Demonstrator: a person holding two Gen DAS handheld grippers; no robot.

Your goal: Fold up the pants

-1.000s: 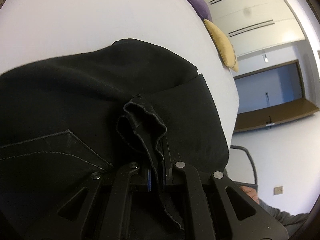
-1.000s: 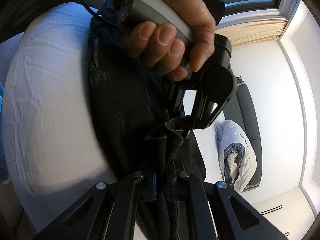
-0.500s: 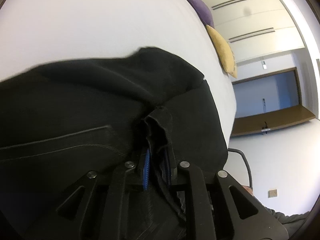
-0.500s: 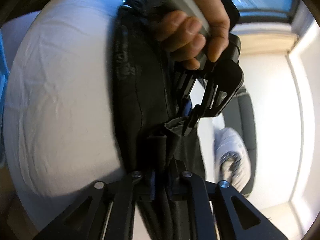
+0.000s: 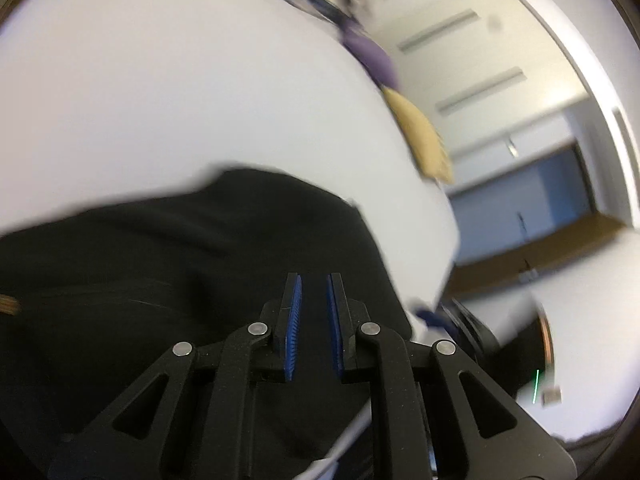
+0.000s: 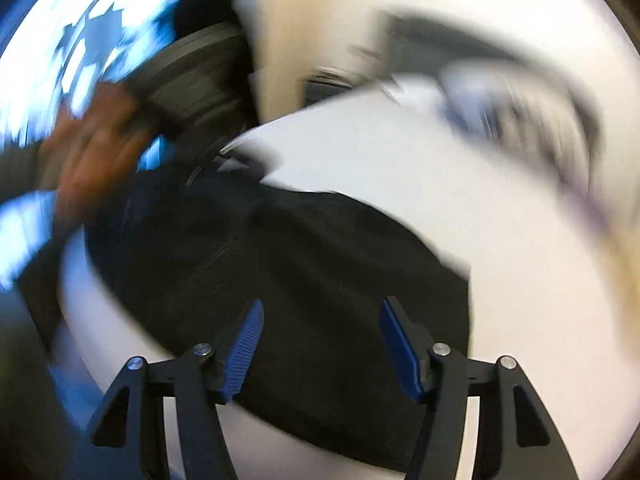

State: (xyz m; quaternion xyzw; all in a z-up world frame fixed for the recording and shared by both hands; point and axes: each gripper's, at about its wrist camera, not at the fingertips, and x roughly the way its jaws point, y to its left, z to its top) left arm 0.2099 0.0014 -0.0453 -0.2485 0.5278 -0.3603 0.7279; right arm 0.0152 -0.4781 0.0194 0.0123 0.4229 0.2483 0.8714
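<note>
The black pants (image 5: 168,256) lie folded in a dark heap on the white bed (image 5: 180,80). They also show in the right wrist view (image 6: 312,264), blurred by motion. My left gripper (image 5: 312,280) is just above the pants, its blue pads slightly apart with nothing between them. My right gripper (image 6: 320,308) is wide open and empty above the pants. The hand that holds the left gripper (image 6: 88,132) shows blurred at the left of the right wrist view.
A yellow cushion (image 5: 420,136) and a purple cushion (image 5: 372,60) lie at the bed's far edge. White cupboards and a dark doorway (image 5: 528,200) stand beyond. A grey chair with bundled cloth (image 6: 512,116) stands beside the bed.
Both grippers have let go of the bunched pants fabric and opened. The pants have dropped onto the bed. Both grippers have pulled back, the right one swinging fast.
</note>
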